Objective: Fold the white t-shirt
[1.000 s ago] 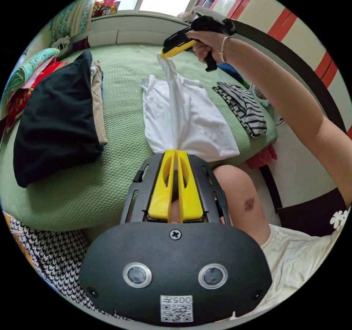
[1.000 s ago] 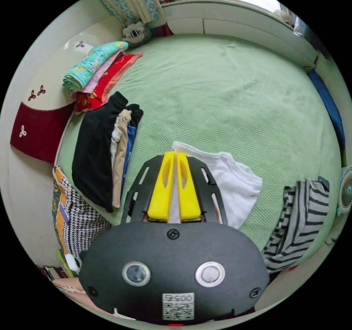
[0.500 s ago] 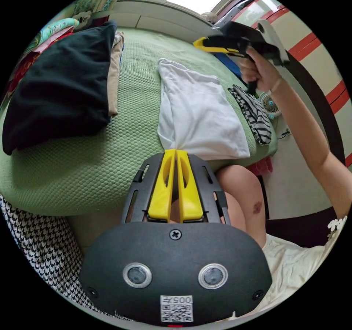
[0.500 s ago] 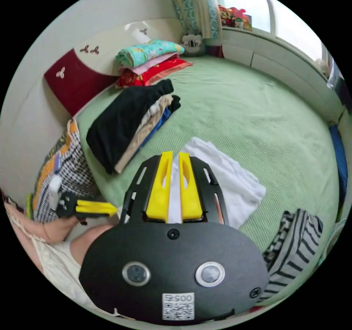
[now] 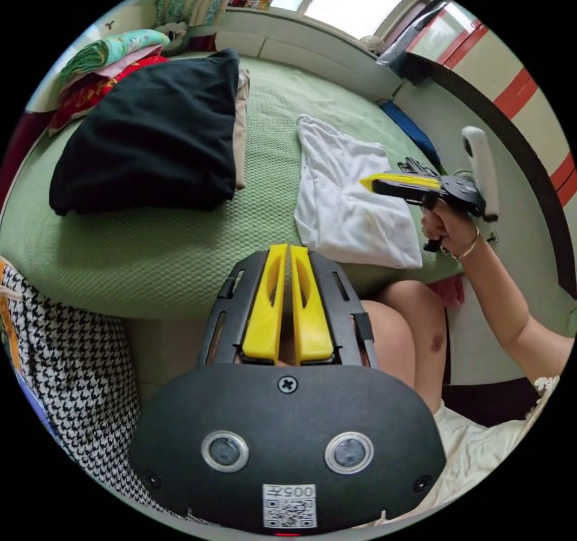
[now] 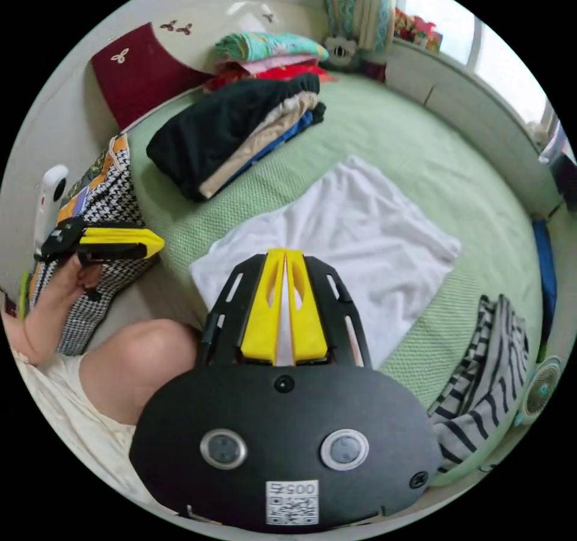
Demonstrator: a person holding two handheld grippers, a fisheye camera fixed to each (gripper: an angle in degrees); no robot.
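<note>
Both grippers released white t-shirt [image 6: 354, 246], now flat on bed [image 6: 384, 132]; fingers pressed together, empty.

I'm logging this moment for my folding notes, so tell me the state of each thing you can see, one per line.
White cotton t-shirt: folded flat on the bed, held by neither gripper.
Left gripper: jaws shut, empty.
Right gripper: jaws shut, empty, above the shirt.
Black-topped stack of clothes: folded, piled.
Striped black-and-white garment: crumpled, unfolded, at the bed's edge.
Green textured bed cover: spread flat.
</note>
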